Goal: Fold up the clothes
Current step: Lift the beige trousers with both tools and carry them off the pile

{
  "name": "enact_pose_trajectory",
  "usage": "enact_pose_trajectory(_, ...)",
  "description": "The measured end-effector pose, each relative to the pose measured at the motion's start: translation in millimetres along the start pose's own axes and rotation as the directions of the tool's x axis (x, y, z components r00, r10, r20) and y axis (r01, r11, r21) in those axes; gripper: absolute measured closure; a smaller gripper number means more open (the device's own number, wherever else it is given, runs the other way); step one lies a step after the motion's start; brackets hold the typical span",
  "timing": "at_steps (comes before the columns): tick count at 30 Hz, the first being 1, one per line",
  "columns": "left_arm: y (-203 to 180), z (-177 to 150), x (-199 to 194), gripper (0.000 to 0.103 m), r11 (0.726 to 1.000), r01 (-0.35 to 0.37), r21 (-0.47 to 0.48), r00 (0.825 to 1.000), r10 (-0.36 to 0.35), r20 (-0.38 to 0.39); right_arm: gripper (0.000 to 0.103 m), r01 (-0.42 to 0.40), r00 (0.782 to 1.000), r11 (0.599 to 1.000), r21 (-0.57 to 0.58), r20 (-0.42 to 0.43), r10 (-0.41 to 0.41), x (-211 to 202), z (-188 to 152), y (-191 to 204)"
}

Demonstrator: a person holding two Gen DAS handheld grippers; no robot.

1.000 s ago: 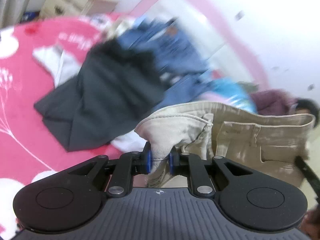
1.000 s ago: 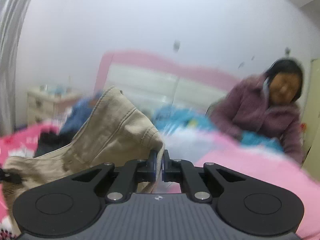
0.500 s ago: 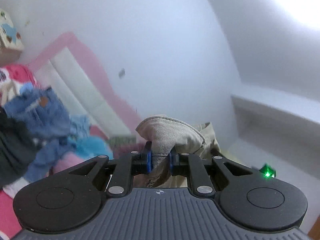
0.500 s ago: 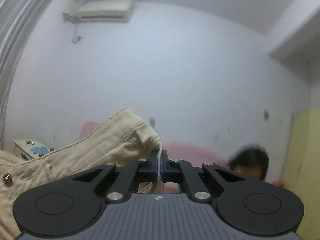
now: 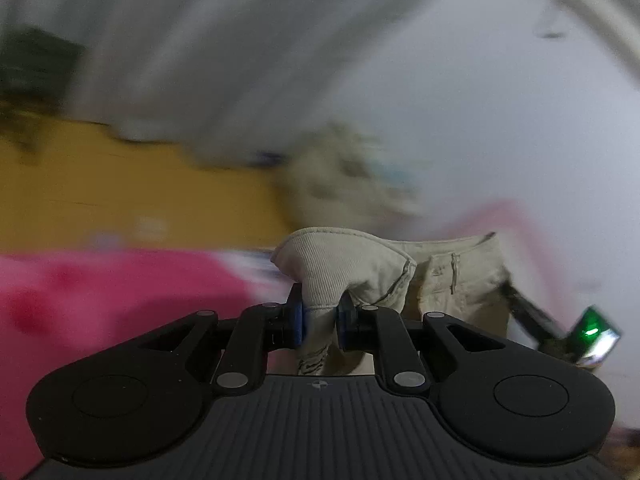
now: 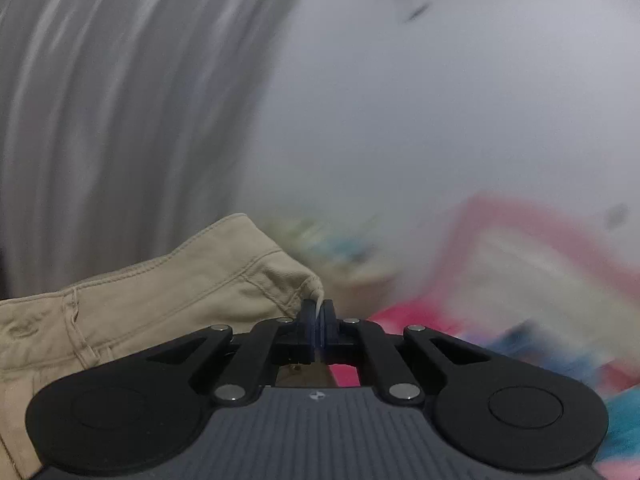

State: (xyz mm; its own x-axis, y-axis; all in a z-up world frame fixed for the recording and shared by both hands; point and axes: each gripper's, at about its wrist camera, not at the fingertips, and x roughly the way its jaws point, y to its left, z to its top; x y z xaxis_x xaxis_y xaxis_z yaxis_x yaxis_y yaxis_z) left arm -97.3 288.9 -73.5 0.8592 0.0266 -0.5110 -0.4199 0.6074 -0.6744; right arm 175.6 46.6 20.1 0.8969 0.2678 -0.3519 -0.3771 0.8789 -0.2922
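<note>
A pair of beige trousers (image 5: 452,280) hangs in the air between my two grippers. My left gripper (image 5: 319,322) is shut on a bunched fold at one end of the waistband. My right gripper (image 6: 319,316) is shut on the thin edge of the trousers (image 6: 180,292), which spread out to its left. In the left wrist view the other gripper (image 5: 560,328) shows at the right edge with a green light, at the far end of the waistband. Everything behind the cloth is smeared by motion.
Pink bedding (image 5: 100,300) lies low on the left, with a yellow-brown floor (image 5: 120,188) beyond it. A grey curtain (image 6: 100,100) hangs on the left. A pink headboard (image 6: 540,240) and blurred blue clothes (image 6: 560,348) sit at the right.
Both grippers have swung round with the trousers held between them. The views went from the bed and a person, up to the wall, then across to the curtain and floor.
</note>
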Motion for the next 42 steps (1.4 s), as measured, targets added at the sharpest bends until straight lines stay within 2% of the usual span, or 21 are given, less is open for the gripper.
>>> enact_pose_trajectory(2, 42, -2, 31, 0.090, 0.993, -0.116, -0.016, 0.993, 0.115, -0.039, 0.102, -0.087, 0.992, 0.996, 0.020, -0.093, 0.089, 46, -25, 47)
enact_pose_trajectory(4, 69, -4, 56, 0.090, 0.984, -0.169, -0.050, 0.983, 0.165, -0.081, 0.103, -0.154, 0.974, 0.988, 0.017, -0.163, 0.154, 83, -43, 87)
enact_pose_trajectory(5, 78, -4, 65, 0.090, 0.980, -0.180, -0.083, 0.981, 0.172, -0.088, 0.103, -0.168, 0.972, 0.986, -0.008, -0.168, 0.164, 93, -42, 98)
enact_pose_trajectory(8, 96, 3, 65, 0.090, 0.972, -0.155, -0.178, 0.987, 0.143, -0.076, 0.103, -0.203, 0.967, 0.978, -0.042, -0.165, 0.193, 114, -25, 109)
enact_pose_trajectory(13, 84, 18, 53, 0.090, 0.978, -0.120, -0.172, 0.993, 0.122, 0.001, 0.103, -0.267, 0.955, 0.964, -0.013, -0.136, 0.263, 143, 14, 100)
enact_pose_trajectory(16, 84, 31, 54, 0.090, 0.979, -0.119, -0.165, 0.991, 0.127, 0.043, 0.103, -0.260, 0.963, 0.965, -0.015, -0.071, 0.258, 152, 12, 92)
enact_pose_trajectory(18, 96, 34, 58, 0.090, 0.976, -0.142, -0.168, 0.988, 0.149, 0.029, 0.103, -0.256, 0.965, 0.966, -0.011, -0.055, 0.256, 162, 13, 95)
enact_pose_trajectory(19, 103, 32, 67, 0.090, 0.971, -0.161, -0.176, 0.987, 0.163, -0.002, 0.103, -0.268, 0.961, 0.964, 0.003, -0.069, 0.267, 170, 10, 98)
enact_pose_trajectory(21, 118, 21, 82, 0.088, 0.964, -0.205, -0.170, 0.979, 0.198, -0.057, 0.103, -0.296, 0.942, 0.955, 0.016, -0.159, 0.295, 194, -7, 110)
enact_pose_trajectory(23, 132, 11, 95, 0.076, 0.947, -0.297, -0.120, 0.954, 0.289, -0.082, 0.102, -0.291, 0.915, 0.957, 0.009, -0.289, 0.281, 216, -33, 119)
enact_pose_trajectory(24, 135, 12, 95, 0.073, 0.946, -0.296, -0.129, 0.954, 0.286, -0.090, 0.102, -0.286, 0.901, 0.958, 0.015, -0.336, 0.274, 221, -45, 120)
enact_pose_trajectory(25, 139, 14, 96, 0.071, 0.945, -0.295, -0.139, 0.954, 0.283, -0.099, 0.101, -0.284, 0.895, 0.958, 0.037, -0.347, 0.279, 216, -53, 114)
enact_pose_trajectory(27, 146, 17, 97, 0.066, 0.943, -0.293, -0.158, 0.954, 0.277, -0.115, 0.083, -0.275, 0.897, 0.957, 0.089, -0.335, 0.289, 192, -62, 91)
enact_pose_trajectory(28, 149, 19, 97, 0.061, 0.942, -0.293, -0.164, 0.953, 0.276, -0.122, 0.071, -0.268, 0.900, 0.958, 0.104, -0.326, 0.287, 176, -65, 79)
enact_pose_trajectory(31, 143, 22, 93, 0.053, 0.937, -0.325, -0.128, 0.944, 0.315, -0.095, 0.060, -0.245, 0.914, 0.962, 0.117, -0.305, 0.270, 118, -72, 34)
enact_pose_trajectory(34, 137, 26, 82, 0.047, 0.928, -0.345, -0.142, 0.939, 0.341, -0.050, 0.060, -0.203, 0.912, 0.971, 0.123, -0.336, 0.233, 58, -85, -5)
enact_pose_trajectory(36, 136, 29, 75, 0.047, 0.922, -0.352, -0.163, 0.935, 0.353, -0.022, 0.058, -0.164, 0.907, 0.975, 0.148, -0.365, 0.208, 13, -95, -29)
enact_pose_trajectory(38, 131, 31, 72, 0.047, 0.924, -0.350, -0.152, 0.936, 0.353, -0.009, 0.058, -0.121, 0.897, 0.977, 0.177, -0.403, 0.184, -27, -107, -45)
enact_pose_trajectory(40, 118, 30, 70, 0.047, 0.934, -0.345, -0.094, 0.938, 0.347, 0.004, 0.058, -0.076, 0.882, 0.978, 0.193, -0.445, 0.156, -68, -122, -55)
enact_pose_trajectory(42, 102, 25, 69, 0.047, 0.942, -0.333, -0.026, 0.943, 0.334, 0.011, 0.058, -0.047, 0.854, 0.976, 0.213, -0.498, 0.150, -109, -144, -56)
